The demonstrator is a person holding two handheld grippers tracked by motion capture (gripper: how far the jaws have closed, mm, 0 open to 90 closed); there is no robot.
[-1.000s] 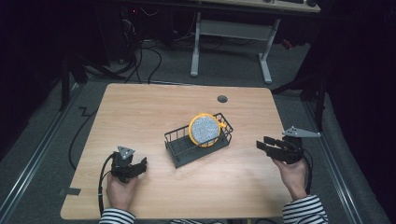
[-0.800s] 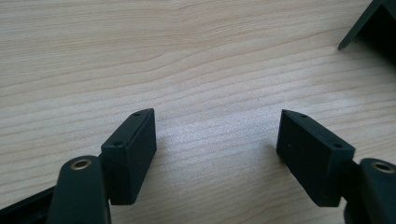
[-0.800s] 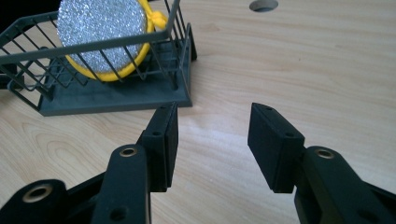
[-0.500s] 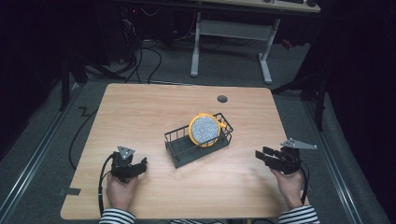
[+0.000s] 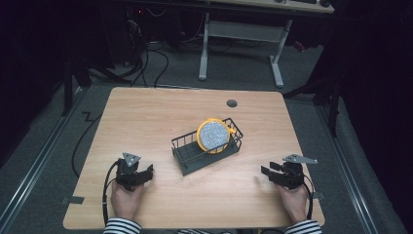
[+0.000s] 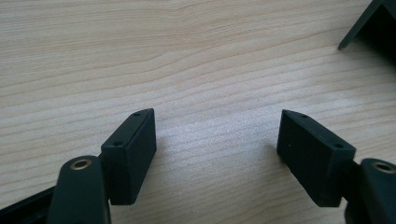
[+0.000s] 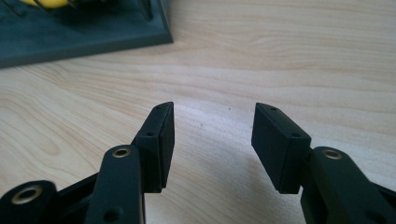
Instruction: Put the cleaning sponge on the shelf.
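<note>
- The wooden bench [image 5: 160, 117] has a black wire basket [image 5: 206, 152] sitting roughly in the middle, turned at a bit of an angle to the bench edges.
- Inside the basket there's a round plate [image 5: 213, 135] with a yellow rim and a speckled grey face. It's standing on edge, tilted, at the far right end of the basket.
- The left hand-held gripper [image 5: 141, 174] is down near the front left of the bench, held in the person's left hand [image 5: 125, 200], jaws pointing toward the basket. It's well apart from the basket.
- In the left gripper view the jaws are spread wide with nothing but bare wood between them, so it's released. A dark corner of the basket [image 6: 371, 23] peeks in at the top right.
- The right hand-held gripper [image 5: 267, 174] is near the front right, held in the right hand [image 5: 293, 201], jaws pointing left toward the basket, also apart from it.
- The right gripper view has its jaws parted too, gripping nothing, just wood grain in the gap. The basket's dark base [image 7: 84, 37] sits top left, with a sliver of the yellow rim [image 7: 49, 3] at the very top.
- Striped sleeves [image 5: 122, 226] show at the bottom edge.
- There's a small dark round hole [image 5: 232, 103] in the bench near the far edge.
</note>
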